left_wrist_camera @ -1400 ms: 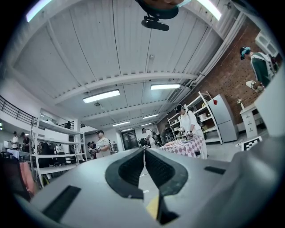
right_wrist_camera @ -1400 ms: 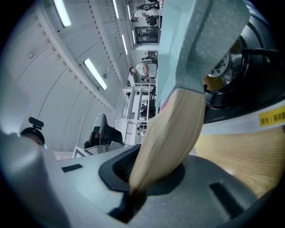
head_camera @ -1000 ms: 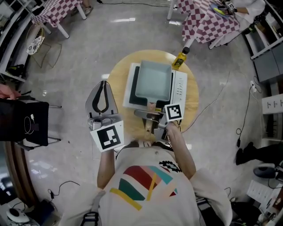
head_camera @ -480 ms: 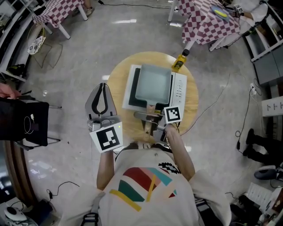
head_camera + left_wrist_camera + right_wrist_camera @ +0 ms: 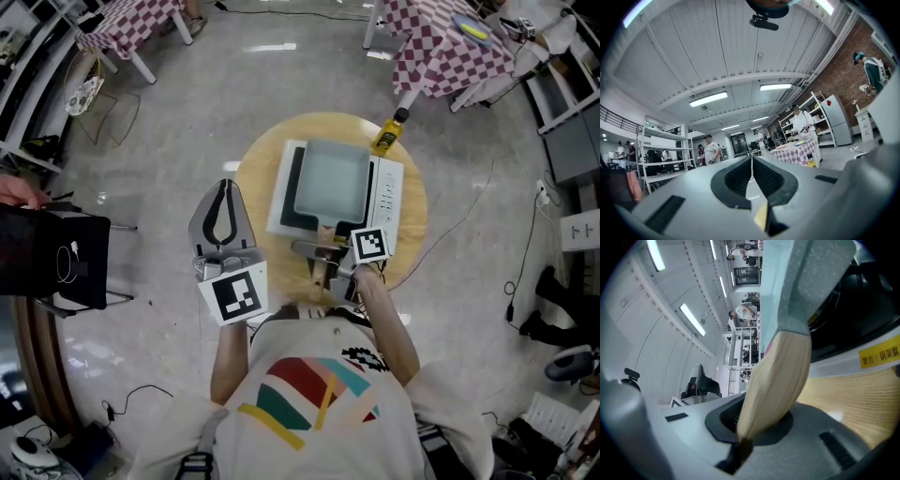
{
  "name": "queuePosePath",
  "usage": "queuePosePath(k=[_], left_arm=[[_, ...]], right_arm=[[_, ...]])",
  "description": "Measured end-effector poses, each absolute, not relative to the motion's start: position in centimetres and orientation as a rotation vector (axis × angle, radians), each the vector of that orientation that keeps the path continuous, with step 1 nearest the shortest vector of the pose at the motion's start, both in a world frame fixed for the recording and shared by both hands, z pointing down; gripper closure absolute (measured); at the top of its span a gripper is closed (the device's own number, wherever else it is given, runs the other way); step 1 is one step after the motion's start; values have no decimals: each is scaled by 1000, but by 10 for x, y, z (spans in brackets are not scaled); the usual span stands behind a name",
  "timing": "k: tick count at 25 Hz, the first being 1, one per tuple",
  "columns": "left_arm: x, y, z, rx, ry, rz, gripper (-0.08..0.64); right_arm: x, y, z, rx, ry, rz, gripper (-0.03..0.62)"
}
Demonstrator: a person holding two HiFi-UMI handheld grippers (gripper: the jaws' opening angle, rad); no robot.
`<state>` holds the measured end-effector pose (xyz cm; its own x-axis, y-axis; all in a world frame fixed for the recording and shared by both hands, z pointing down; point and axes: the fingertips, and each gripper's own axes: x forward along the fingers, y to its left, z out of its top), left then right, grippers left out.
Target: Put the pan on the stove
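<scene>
On the stove (image 5: 387, 193) sits the pan (image 5: 333, 183), right tongs (image 5: 749, 430) clamping its handle (image 5: 776, 380), left tongs (image 5: 751, 161) together.

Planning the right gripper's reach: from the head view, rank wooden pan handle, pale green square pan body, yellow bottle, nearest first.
1. Wooden pan handle, between the right gripper's closing jaws.
2. Pale green square pan body, ahead on the stove.
3. Yellow bottle, table's far edge.

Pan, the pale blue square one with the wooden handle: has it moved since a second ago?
No. The pale blue square pan sits the same against the white stove beneath it; only the whole head view has shifted slightly.
</scene>
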<state>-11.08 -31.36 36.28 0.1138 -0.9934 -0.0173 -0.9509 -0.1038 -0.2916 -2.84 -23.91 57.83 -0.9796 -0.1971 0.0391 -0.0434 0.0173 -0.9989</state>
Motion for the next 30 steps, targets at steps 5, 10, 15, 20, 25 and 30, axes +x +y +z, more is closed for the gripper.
queuePosePath(k=[5,10,15,20,25,30], left_arm=[[-109,-315,364,-2171,1928,-273,549],[-106,-316,364,-2181,1919,-258,549],[-101,-318,364,-2195,1903,-256,549],[-97,-319,363,-2207,1890,-247,549],[-95,-322,363,-2215,1884,-259,549],[-96,-323,367,-2225,1884,-268,549]], right_arm=[[-31,-240,588,-292,2151,-2137,592],[-33,-237,596,-303,2160,-2165,594],[-31,-240,597,-317,2172,-2145,592],[-31,-242,595,-286,2120,-2108,579],[-26,-237,603,-322,2101,-2124,436],[-10,-235,599,-366,2070,-2073,414]])
